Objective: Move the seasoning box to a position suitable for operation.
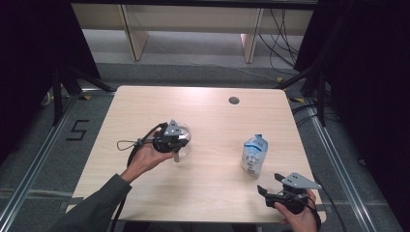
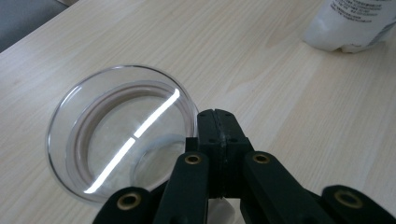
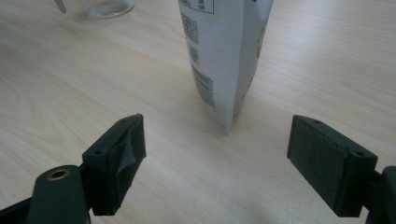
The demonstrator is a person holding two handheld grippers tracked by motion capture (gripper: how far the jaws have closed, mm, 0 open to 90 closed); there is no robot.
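Pouch point(image 1: 253, 154): we take this white stand-up bag to be the thing in play; it stands upright on the right half of the table point(image 1: 208, 188), just ahead of the right gripper point(image 1: 270, 186).
Glass point(image 2: 122, 135): a clear, empty round glass on the left half of the table, well apart from the pouch, its mouth facing up.
Left gripper point(image 2: 215, 122): its jaws are pressed together beside the glass rim. In the high view a small pale handle point(image 1: 177, 156) hangs below it, perhaps a spoon. We cannot tell whether the jaws pinch it.
Right gripper: jaws spread wide with nothing between them, lined up on the pouch's narrow edge.
Why so: we judge the open jaws are set to close on the pouch, and the left hand point(image 1: 145, 159) waits at the glass to receive what it holds.
Writing: the pouch carries fine print and a barcode, too small for us to read; a "5" point(image 1: 77, 130) is taped on the floor to the left.
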